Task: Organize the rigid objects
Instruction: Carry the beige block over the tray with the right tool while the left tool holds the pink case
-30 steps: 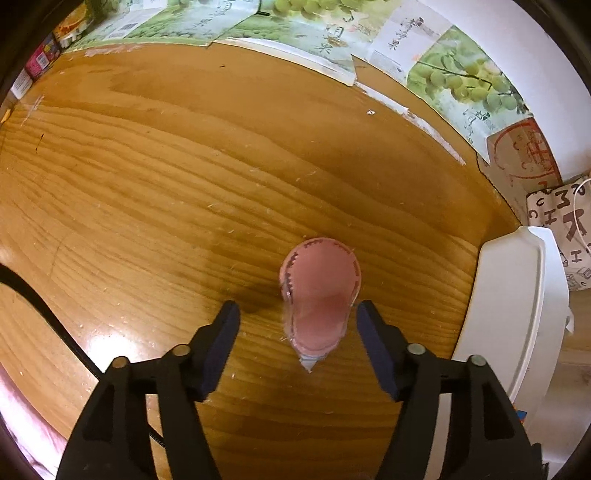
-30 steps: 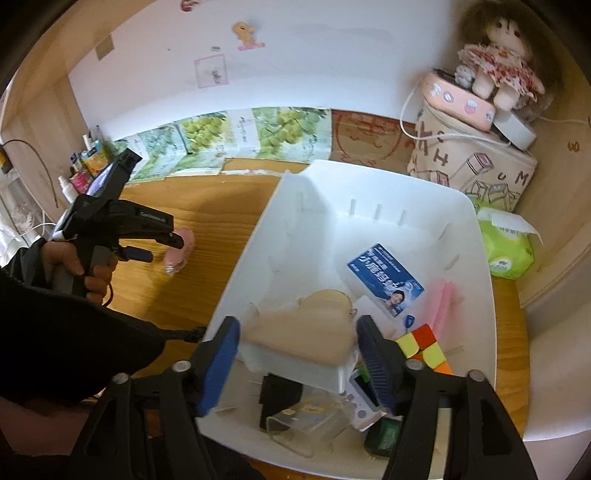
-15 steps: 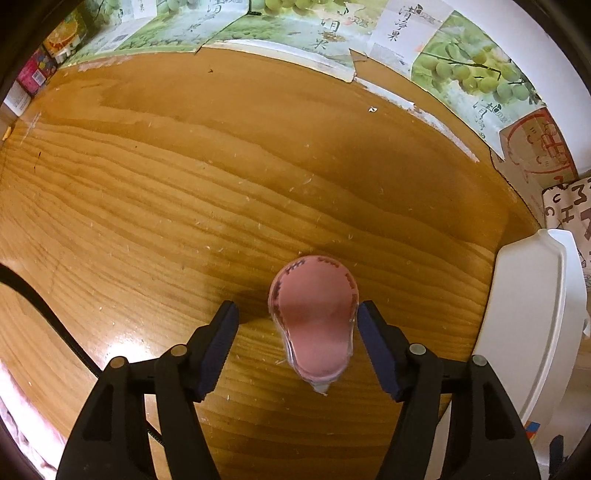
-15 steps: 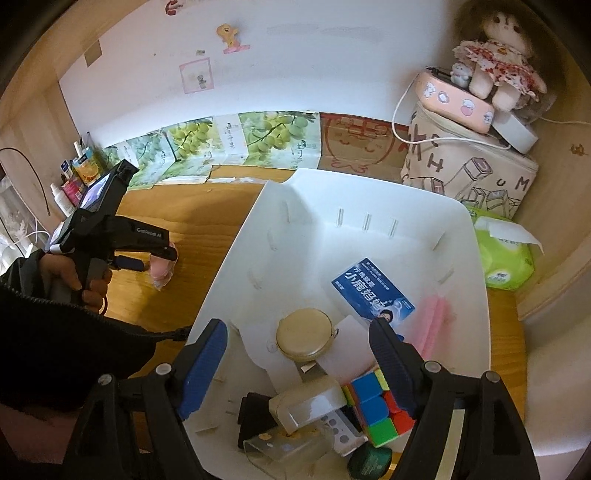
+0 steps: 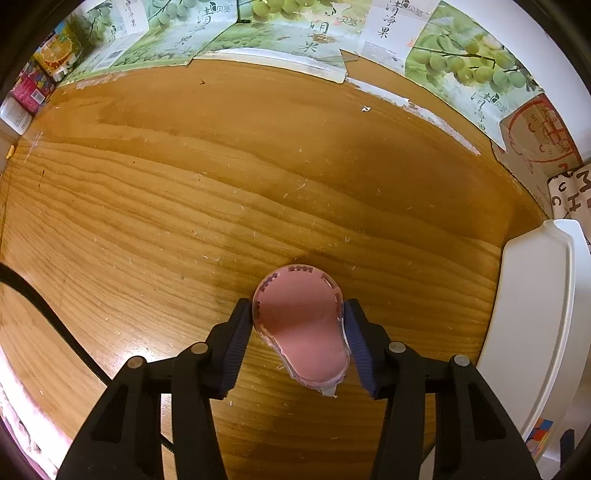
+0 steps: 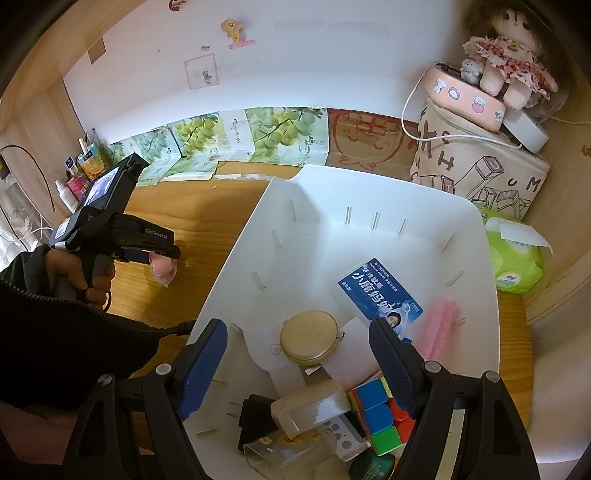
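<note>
My left gripper (image 5: 298,325) is shut on a pink correction-tape dispenser (image 5: 301,328) and holds it just above the wooden table (image 5: 221,192); it also shows in the right wrist view (image 6: 162,266). My right gripper (image 6: 299,365) is open and empty above the white bin (image 6: 369,206). In the bin lie a round beige case (image 6: 308,339), a blue card pack (image 6: 380,291), a pink comb (image 6: 439,325), a colour cube (image 6: 380,413) and other small items.
Grape-print boxes (image 5: 295,29) line the table's far edge. The white bin's rim (image 5: 543,314) stands at the right in the left wrist view. A patterned fabric box (image 6: 476,166) with a doll (image 6: 506,55) and a green wipes pack (image 6: 517,254) sit right of the bin.
My left gripper has closed on the pink dispenser, which lay between open fingers before. My right gripper let go of the round beige case into the bin and pulled back.
</note>
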A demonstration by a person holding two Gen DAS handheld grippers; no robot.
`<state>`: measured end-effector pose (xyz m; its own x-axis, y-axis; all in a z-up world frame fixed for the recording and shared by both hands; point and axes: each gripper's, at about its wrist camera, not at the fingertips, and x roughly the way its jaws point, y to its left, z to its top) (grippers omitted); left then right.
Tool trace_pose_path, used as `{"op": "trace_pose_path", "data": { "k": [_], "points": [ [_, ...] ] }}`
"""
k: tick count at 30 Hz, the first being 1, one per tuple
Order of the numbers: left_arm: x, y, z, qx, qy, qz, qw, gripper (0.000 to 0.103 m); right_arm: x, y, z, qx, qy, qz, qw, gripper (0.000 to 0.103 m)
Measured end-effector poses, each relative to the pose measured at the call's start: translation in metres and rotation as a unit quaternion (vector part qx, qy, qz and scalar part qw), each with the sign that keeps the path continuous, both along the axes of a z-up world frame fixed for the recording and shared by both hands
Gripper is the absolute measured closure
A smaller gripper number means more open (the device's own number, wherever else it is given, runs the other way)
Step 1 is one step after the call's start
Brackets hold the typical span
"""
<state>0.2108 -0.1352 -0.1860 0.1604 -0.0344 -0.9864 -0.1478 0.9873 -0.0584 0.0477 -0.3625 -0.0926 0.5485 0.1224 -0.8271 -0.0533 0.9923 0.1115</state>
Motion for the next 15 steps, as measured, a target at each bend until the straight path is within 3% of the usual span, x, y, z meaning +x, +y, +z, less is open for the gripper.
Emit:
{"op": "trace_pose_path", "data": {
  "k": [15],
  "points": [
    [-0.016,0.01,0.007,-0.019,-0.012,-0.014,0.9997,0.05,-0.006,0.0,0.004,-0.001,-0.014,-0.001,1.0,0.023]
  ]
}}
